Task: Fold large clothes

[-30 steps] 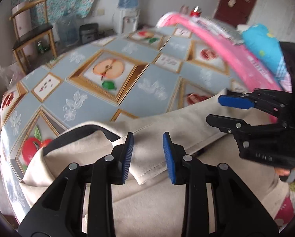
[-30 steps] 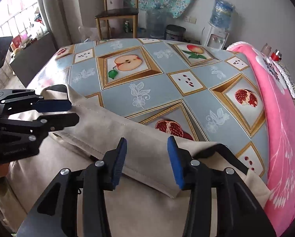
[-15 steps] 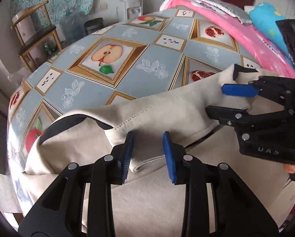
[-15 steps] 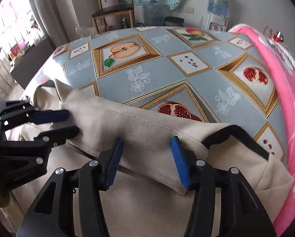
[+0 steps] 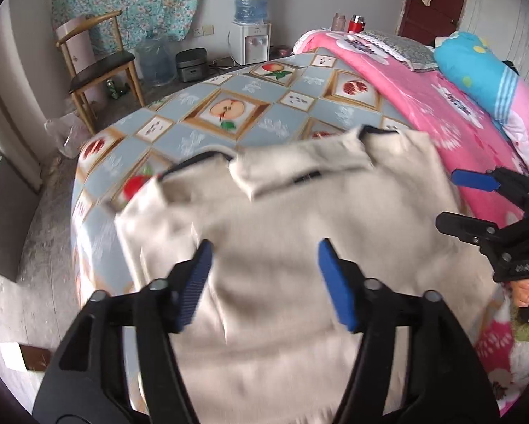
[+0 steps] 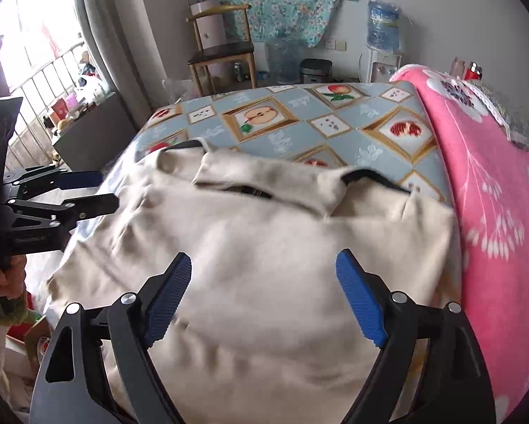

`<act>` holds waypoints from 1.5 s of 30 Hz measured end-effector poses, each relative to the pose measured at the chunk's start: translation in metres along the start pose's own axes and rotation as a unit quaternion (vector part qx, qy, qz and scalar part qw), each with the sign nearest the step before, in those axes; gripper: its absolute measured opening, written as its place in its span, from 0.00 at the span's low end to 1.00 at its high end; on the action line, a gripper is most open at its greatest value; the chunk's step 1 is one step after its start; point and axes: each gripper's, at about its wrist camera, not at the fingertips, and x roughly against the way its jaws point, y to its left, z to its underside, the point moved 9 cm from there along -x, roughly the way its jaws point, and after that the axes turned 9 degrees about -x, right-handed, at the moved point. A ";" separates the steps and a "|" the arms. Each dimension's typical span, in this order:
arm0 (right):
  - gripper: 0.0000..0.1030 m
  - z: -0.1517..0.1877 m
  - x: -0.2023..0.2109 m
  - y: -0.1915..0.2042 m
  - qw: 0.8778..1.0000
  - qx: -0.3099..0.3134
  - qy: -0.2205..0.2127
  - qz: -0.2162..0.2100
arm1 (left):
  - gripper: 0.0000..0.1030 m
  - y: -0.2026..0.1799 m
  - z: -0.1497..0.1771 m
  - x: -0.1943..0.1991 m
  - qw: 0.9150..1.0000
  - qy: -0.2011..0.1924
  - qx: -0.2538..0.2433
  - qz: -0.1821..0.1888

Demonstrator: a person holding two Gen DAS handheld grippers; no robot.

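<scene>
Lying spread over the near end of the fruit-patterned blue-grey tablecloth (image 5: 264,120), the large beige fabric garment with dark trim (image 5: 300,233) fills the lower middle of both wrist views, its folded band and dark-edged openings up at twelve o'clock and its long axis running nine to three across the table. On the left side, the left gripper (image 5: 264,275) hangs above the cloth with its blue-padded jaws opening, wide apart, nothing between them but air and the fabric below; no pad presses on it. In the right wrist view that same tool shows at nine o'clock, clear of the garment's edge. Further right, the right gripper (image 6: 264,293) is likewise opening, spread over the cloth and pinching nothing, and it appears at three o'clock in the left view, beside the pink flowered blanket (image 6: 494,212). Judging from this, one fold is laid and both claws have let go. The next fold likely turns on the side edges: the garment's left edge lies at about eight o'clock from the left claw, which is nearer to it, and the right edge at about two o'clock from the right claw.
</scene>
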 end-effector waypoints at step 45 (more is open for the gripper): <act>0.80 0.123 -0.041 0.039 0.998 0.026 0.063 -0.017 | 0.28 0.091 0.153 -0.020 0.996 0.001 0.089 0.004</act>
